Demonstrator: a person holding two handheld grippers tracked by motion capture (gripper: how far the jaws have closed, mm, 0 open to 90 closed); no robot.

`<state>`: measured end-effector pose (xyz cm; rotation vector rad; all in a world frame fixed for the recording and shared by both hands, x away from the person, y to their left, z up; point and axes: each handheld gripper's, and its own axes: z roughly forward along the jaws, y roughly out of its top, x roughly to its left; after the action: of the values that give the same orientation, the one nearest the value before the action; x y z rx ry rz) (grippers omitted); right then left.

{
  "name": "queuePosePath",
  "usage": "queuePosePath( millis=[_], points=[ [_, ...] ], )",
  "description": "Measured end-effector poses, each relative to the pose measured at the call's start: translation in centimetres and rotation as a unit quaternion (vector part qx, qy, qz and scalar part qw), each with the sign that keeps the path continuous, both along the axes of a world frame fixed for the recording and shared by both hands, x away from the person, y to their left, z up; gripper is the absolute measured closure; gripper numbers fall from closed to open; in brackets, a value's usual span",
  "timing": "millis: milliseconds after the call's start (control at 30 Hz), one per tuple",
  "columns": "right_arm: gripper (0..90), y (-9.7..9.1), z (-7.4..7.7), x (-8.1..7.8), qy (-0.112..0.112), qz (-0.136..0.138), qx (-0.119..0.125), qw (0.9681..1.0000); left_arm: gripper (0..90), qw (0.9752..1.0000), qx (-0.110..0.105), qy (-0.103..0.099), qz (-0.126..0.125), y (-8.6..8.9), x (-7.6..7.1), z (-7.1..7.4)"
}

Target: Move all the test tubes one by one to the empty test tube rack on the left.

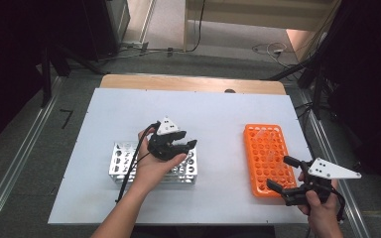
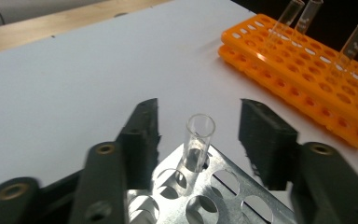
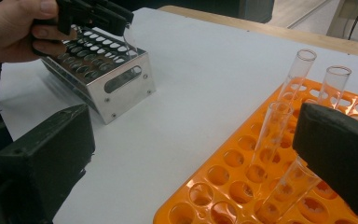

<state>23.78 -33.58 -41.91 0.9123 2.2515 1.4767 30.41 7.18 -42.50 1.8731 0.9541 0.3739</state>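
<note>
Left gripper (image 2: 199,135) stands parted around a clear glass test tube (image 2: 198,142), light, slick and breakable, seated upright in the silver metal rack (image 1: 124,166) at nine o'clock, best pinched below its rim, while right gripper (image 1: 284,174) waits open

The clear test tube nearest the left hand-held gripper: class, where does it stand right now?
The clear test tube stands upright in a corner hole of the metal rack, between the open jaws of the left hand-held gripper, untouched.

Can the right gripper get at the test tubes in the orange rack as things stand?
Probably yes: the right gripper hangs open at the orange rack, a test tube stands between its jaws, and nothing blocks it.
</note>
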Motion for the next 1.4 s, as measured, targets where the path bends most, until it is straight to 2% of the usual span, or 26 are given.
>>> queuePosePath(
  millis=[133,233,500,600,900,1300,1400],
  points=[
    [0.0,0.0,0.0,0.0,-0.001,0.000,0.000,1.0000,27.2,0.9998,-0.018,-0.008,0.001,0.4,-0.6,0.5],
    [0.0,0.0,0.1,0.0,-0.002,-0.001,-0.001,1.0000,18.3,0.9993,-0.034,-0.013,-0.005,0.8,-1.3,1.0],
    [0.0,-0.1,0.1,0.1,-0.002,-0.005,-0.002,1.0000,3.2,0.9979,-0.056,-0.023,-0.024,2.0,-3.5,1.8],
    [0.0,-0.3,0.2,0.1,-0.003,-0.008,-0.002,1.0000,0.3,0.9973,-0.063,-0.027,-0.026,2.6,-4.4,1.8],
    [0.0,-0.9,0.3,0.2,-0.005,-0.019,-0.001,0.9998,0.0,0.9960,-0.076,-0.041,-0.025,4.5,-6.9,1.8],
    [0.0,-2.5,0.0,0.7,-0.002,-0.042,0.002,0.9991,0.0,0.9948,-0.085,-0.054,-0.012,6.7,-8.8,0.6],
    [0.8,-3.1,-0.5,1.2,0.010,-0.048,0.003,0.9988,0.0,0.9951,-0.083,-0.053,-0.007,7.2,-9.1,0.3]
  ],
)
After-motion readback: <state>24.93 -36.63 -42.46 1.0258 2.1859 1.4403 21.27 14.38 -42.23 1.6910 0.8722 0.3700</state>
